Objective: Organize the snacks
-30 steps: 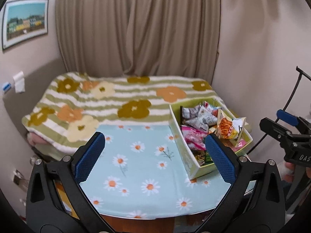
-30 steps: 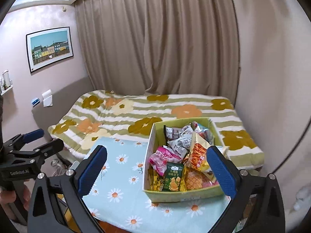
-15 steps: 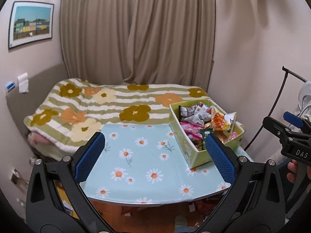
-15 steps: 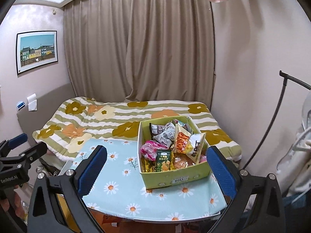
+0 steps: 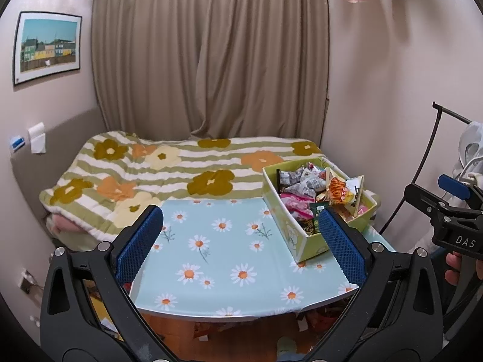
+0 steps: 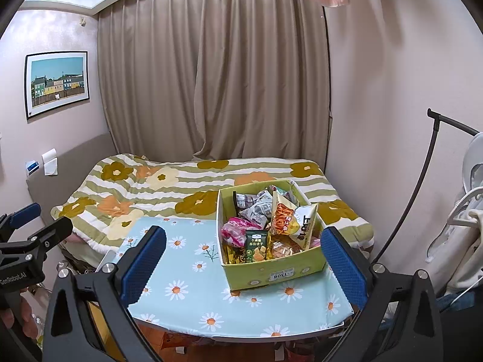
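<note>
A yellow-green cardboard box full of several snack packets stands on the right part of a small table with a blue daisy cloth. It also shows in the left wrist view. An orange chip bag and a green packet stick up in it. My left gripper is open and empty, held back from the table's near edge. My right gripper is open and empty, also back from the table, facing the box.
A bed with a striped flower blanket lies behind the table, against beige curtains. A black clothes rack with hanging garments stands at the right. Paper litter lies on the wooden floor under the table.
Both grippers have pulled back and risen away from the table, so the table and box look smaller and farther. Both stay open and empty.
</note>
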Demonstrator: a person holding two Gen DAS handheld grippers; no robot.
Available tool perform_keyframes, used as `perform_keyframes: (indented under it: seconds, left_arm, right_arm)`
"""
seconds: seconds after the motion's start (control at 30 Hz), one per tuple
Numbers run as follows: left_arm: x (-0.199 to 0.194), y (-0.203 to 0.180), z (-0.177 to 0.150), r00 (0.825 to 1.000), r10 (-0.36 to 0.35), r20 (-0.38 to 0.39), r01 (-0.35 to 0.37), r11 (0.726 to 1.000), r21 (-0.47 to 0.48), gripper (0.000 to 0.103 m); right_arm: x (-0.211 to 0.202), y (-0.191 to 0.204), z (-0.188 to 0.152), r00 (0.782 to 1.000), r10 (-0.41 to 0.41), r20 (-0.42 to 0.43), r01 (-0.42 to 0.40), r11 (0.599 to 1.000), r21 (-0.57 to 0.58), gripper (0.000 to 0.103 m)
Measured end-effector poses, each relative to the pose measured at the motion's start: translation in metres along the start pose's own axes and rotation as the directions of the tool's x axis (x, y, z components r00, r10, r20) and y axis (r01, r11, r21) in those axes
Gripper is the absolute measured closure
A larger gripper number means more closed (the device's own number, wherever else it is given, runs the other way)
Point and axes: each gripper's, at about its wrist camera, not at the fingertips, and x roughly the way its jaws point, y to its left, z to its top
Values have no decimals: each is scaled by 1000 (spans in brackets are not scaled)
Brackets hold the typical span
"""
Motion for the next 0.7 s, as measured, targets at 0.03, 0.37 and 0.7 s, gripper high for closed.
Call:
perform_keyframes:
  seconds: [0.03, 0.37, 0.7]
  left_arm:
    - [0, 0, 0, 1000, 2, 1, -2, 1000, 0, 1]
    - [0, 1, 5, 1000, 11, 14, -11, 1000, 1, 1]
    - [2, 1, 5, 1000, 13, 13, -13, 1000, 1, 1]
  right_arm:
    - [0, 0, 0, 1000, 0, 0, 0, 1000, 0, 1]
    - [2, -1, 5, 1000, -3, 7, 3, 1000, 8, 1]
    - [5, -2, 6, 1000, -4, 8, 4, 1000, 12, 1]
